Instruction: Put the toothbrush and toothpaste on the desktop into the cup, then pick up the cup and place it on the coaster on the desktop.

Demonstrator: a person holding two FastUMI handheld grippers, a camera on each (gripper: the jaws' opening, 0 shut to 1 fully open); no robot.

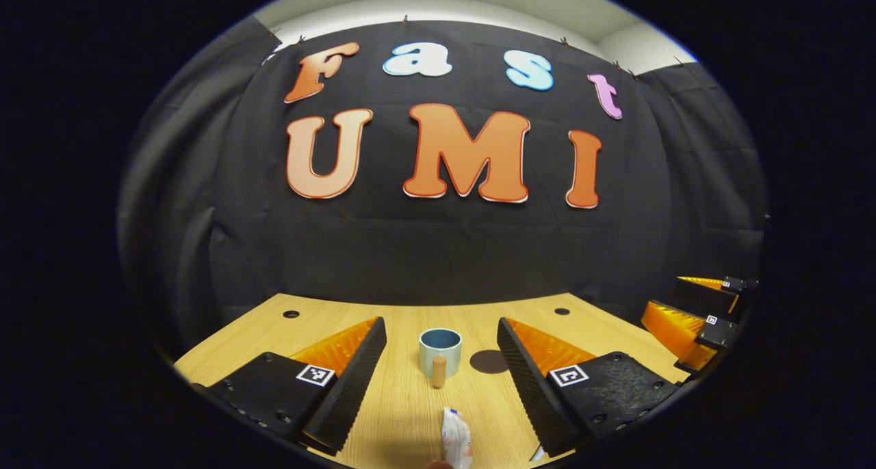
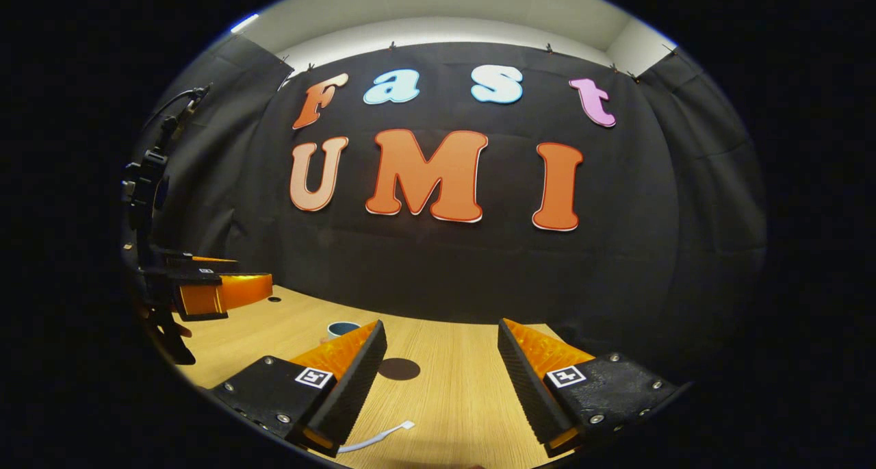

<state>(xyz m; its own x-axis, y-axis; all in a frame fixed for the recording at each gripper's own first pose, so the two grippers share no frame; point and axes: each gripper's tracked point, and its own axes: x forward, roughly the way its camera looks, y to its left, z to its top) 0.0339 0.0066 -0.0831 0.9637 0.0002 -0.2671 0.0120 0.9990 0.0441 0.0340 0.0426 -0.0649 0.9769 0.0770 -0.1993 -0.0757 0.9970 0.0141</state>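
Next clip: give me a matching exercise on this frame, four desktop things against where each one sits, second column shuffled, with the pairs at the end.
Things:
1. cup
2. coaster
3. toothpaste
4. toothbrush

Places:
A. lying on the desk low between the right gripper's fingers
B. flat dark disc on the desk, to the right of the cup in the left gripper view
C. upright, centred between the left gripper's fingers, handle facing the camera
D. lying at the bottom of the left gripper view, nearer than the cup

Pairs: 1-C, 2-B, 3-D, 4-A
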